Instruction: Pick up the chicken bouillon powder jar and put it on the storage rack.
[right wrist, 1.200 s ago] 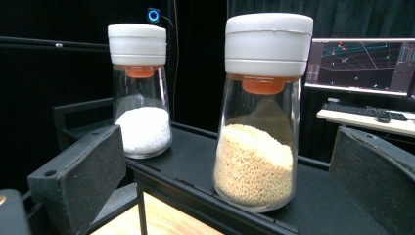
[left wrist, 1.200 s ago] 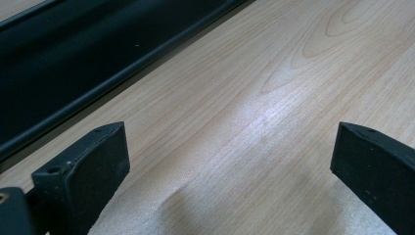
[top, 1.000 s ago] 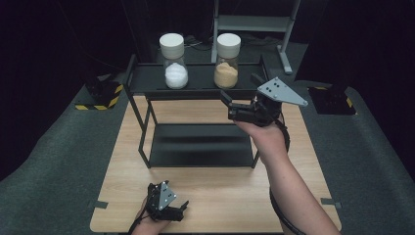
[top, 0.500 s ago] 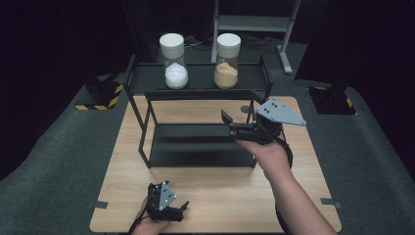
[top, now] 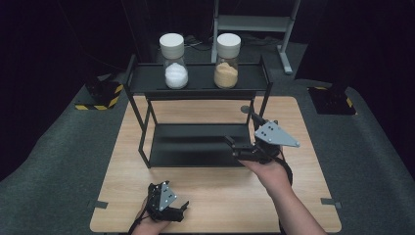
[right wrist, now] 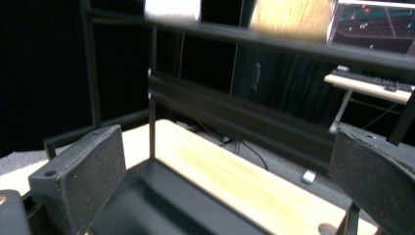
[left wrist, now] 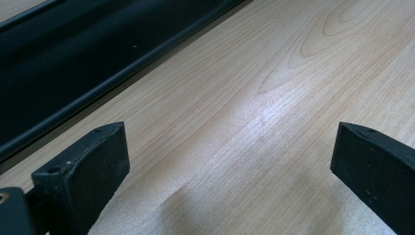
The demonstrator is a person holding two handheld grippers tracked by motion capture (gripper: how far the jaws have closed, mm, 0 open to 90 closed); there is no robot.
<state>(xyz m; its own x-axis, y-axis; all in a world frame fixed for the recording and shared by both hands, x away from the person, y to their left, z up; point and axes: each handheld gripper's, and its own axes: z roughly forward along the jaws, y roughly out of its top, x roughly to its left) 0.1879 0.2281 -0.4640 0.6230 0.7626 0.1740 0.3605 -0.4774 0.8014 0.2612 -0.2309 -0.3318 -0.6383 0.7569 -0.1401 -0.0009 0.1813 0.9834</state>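
1. No legible writing on either jar or on the rack.
2. Right claw (top: 243, 146) hovers at the lower shelf (top: 195, 144) front edge, jaws apart, empty, forearm reaching in from below.
3. Left claw (top: 178, 209) lies low on the wooden surface (top: 220, 196) near its front edge, jaws apart, empty.
4. White-powder jar (top: 174, 61) and tan-powder jar (top: 227, 61) stand upright on the top shelf (top: 200, 78), well apart from both claws.

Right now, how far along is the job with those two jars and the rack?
Done, it seems: the white jar and the tan jar both stand on the rack's top shelf. In hand: nothing. The right gripper hangs over the lower shelf's right end with jaws open and empty; the left gripper rests near the table's front edge, also open. Left: nothing obvious, and the lower shelf is bare.
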